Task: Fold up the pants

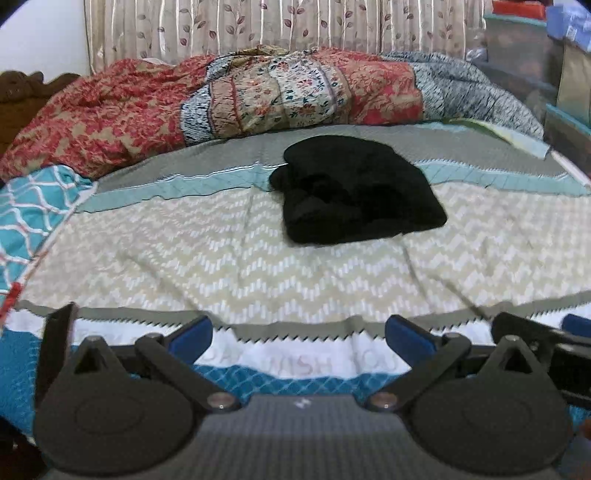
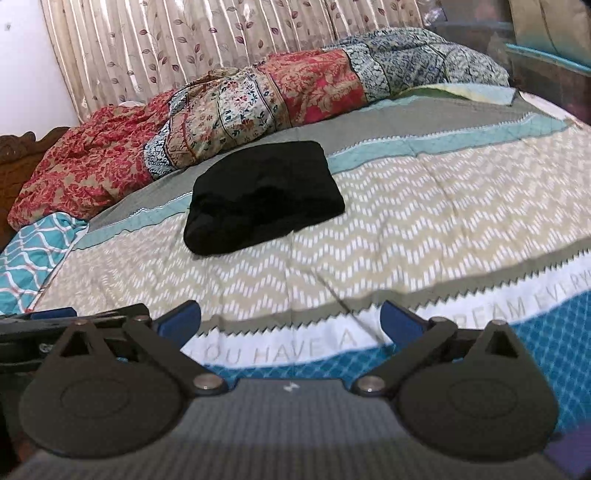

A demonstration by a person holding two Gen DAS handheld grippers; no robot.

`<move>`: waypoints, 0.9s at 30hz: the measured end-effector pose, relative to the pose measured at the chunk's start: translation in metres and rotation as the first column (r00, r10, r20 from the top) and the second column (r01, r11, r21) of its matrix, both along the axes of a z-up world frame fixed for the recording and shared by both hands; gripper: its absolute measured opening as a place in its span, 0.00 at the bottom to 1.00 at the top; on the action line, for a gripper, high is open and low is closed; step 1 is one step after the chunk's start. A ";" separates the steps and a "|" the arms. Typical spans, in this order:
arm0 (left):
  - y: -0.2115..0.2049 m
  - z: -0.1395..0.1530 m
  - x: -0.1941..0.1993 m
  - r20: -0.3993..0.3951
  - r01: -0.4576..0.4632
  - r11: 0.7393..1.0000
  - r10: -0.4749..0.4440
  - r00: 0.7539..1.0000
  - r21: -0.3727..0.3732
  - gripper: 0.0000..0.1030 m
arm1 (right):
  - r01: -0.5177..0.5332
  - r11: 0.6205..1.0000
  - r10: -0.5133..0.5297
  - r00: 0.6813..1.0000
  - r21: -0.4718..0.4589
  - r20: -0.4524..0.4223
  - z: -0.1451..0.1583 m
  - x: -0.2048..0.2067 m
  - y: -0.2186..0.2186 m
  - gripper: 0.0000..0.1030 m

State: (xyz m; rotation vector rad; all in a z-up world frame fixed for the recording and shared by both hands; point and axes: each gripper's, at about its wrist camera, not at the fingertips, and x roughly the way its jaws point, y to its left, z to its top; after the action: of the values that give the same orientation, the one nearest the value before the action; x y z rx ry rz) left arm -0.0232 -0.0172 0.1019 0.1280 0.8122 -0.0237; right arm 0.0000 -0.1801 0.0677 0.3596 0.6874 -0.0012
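Observation:
The black pants (image 1: 354,192) lie folded into a compact bundle on the bedspread (image 1: 221,258), well ahead of both grippers. In the right wrist view the same pants (image 2: 262,195) sit left of centre on the bedspread (image 2: 424,229). My left gripper (image 1: 299,334) is open wide, its blue pads (image 1: 194,338) apart with only bedding between them. My right gripper (image 2: 291,321) is open just as wide, and nothing sits between its blue pads (image 2: 400,321). Neither gripper touches the pants. The right gripper's edge (image 1: 546,332) shows at the right of the left wrist view.
A crumpled red and floral quilt (image 1: 229,99) is heaped along the far side of the bed, below a leaf-print curtain (image 1: 280,26). A teal patterned pillow (image 1: 33,214) lies at the left. Storage boxes (image 1: 532,51) stand at the right. A dark wooden headboard (image 2: 22,155) is at the left.

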 end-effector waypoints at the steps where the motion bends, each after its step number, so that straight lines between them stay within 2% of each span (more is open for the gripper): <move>1: -0.001 0.000 -0.002 0.002 -0.003 1.000 0.003 1.000 0.015 1.00 | 0.000 1.000 0.000 1.000 0.000 -0.008 0.001 -0.003 0.001 1.00; 4: -0.002 0.002 -0.009 0.002 -0.006 0.999 0.006 1.000 0.038 1.00 | -0.016 1.000 0.016 1.000 -0.004 -0.014 0.003 -0.011 0.006 1.00; 9: 0.003 0.003 -0.015 -0.007 -0.019 1.000 0.019 1.000 0.015 1.00 | -0.041 0.999 0.042 0.999 0.029 -0.031 0.006 -0.020 0.009 1.00; 14: 0.005 0.003 -0.017 -0.004 -0.045 0.997 0.045 0.999 0.063 1.00 | -0.056 0.997 0.058 0.997 0.048 -0.052 0.007 -0.022 0.013 1.00; 27: 0.021 0.001 -0.014 -0.038 -0.086 0.994 0.089 0.995 0.071 1.00 | -0.084 0.995 0.090 0.988 0.049 -0.123 0.005 -0.018 0.023 1.00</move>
State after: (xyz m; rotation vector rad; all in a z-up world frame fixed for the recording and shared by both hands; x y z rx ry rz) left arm -0.0370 0.0034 0.1026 0.1579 0.8598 0.0847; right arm -0.0179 -0.1573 0.0724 0.3733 0.8280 0.0748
